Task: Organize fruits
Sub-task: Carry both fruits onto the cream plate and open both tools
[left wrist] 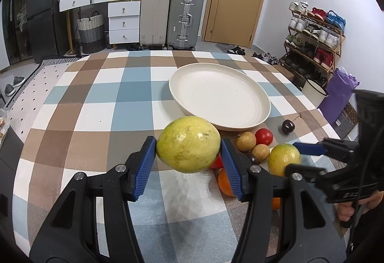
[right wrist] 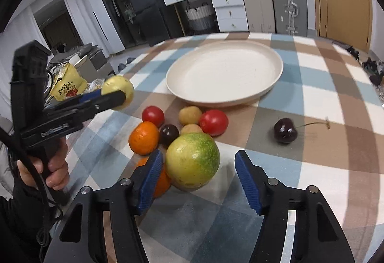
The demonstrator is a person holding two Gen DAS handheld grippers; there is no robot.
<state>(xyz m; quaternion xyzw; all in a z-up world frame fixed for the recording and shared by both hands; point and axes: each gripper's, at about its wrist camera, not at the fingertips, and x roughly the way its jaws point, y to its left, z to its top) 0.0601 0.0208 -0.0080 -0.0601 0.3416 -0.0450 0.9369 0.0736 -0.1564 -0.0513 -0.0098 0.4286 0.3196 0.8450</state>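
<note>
My left gripper point(left wrist: 188, 155) is shut on a yellow passion fruit point(left wrist: 188, 144) and holds it above the checked tablecloth, just short of the empty cream plate point(left wrist: 219, 97). In the right wrist view the left gripper point(right wrist: 112, 95) carries that fruit point(right wrist: 118, 87) at the left. My right gripper point(right wrist: 200, 179) is open around a yellow-green passion fruit point(right wrist: 193, 163) lying on the table; the left pad is close to it, the right pad stands apart. The right gripper also shows in the left wrist view point(left wrist: 297, 156), around that fruit point(left wrist: 283, 159).
A pile of small fruit lies in front of the plate point(right wrist: 224, 75): two red tomatoes point(right wrist: 213, 122), two longans point(right wrist: 189, 115), an orange point(right wrist: 144, 138), a dark cherry point(right wrist: 169, 134). Another cherry point(right wrist: 285, 130) lies alone to the right. A snack bag point(right wrist: 68, 85) sits past the table's left edge.
</note>
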